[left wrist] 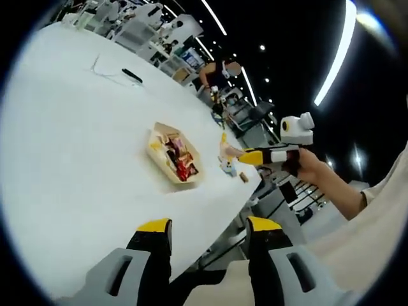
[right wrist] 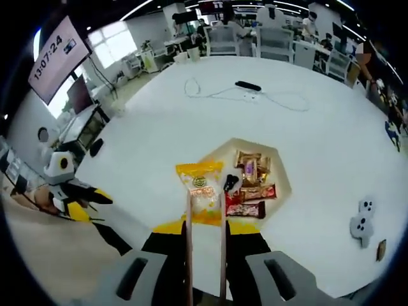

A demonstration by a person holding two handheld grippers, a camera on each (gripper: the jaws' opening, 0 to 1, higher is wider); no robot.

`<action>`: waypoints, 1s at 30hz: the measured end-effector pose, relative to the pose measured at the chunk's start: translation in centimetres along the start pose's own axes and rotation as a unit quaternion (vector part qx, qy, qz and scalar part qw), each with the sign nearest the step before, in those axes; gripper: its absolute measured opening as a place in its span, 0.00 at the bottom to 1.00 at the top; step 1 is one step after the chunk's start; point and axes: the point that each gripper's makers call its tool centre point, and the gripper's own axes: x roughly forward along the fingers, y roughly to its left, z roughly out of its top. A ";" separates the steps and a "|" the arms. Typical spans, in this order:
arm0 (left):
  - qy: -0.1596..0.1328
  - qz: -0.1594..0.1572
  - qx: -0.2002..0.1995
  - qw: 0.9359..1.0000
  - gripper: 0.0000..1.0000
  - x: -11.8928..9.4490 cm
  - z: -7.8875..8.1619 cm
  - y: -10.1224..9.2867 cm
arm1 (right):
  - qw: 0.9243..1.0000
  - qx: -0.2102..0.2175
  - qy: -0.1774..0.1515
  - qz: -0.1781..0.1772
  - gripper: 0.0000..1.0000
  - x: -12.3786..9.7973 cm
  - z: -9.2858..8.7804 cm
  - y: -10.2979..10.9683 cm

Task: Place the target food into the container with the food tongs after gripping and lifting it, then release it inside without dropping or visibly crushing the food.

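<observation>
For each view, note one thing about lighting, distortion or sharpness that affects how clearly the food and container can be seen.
Left gripper view: fisheye bends the white table edge; bright ceiling strips glare; the container looks small and soft. Right gripper view: even lighting, the yellow snack packet in the tongs and the wrappers in the container are sharper; straight lines curve toward the rim.

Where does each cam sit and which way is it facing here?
Left gripper view: rides the left gripper, jaws apart and empty, looking across the white table at the tray; the person's hand holds the right gripper beyond it.
Right gripper view: rides the right gripper, whose tongs pinch a yellow packet, facing the tray; the left gripper shows at left.
Shared: tray, table, black cable.
</observation>
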 end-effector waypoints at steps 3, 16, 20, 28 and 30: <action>-0.007 0.003 0.006 1.000 0.46 -0.1 0.5 -0.3 | 1.000 -0.001 -0.005 -0.001 0.22 -0.2 0.3 -0.4; -0.028 0.030 0.017 0.999 0.47 -1.1 0.8 0.5 | 1.000 -0.010 0.011 -0.007 0.22 0.1 -0.2 -2.3; -0.033 0.038 0.012 0.999 0.47 -1.5 0.8 0.7 | 1.000 -0.009 0.011 -0.010 0.22 0.3 0.2 -3.0; -0.047 0.052 0.004 0.998 0.46 -2.2 1.1 1.2 | 1.000 -0.011 0.016 -0.011 0.23 0.9 0.5 -3.8; -0.048 0.054 0.002 0.997 0.46 -2.3 1.1 1.3 | 1.000 -0.010 0.018 -0.011 0.23 1.0 0.5 -4.0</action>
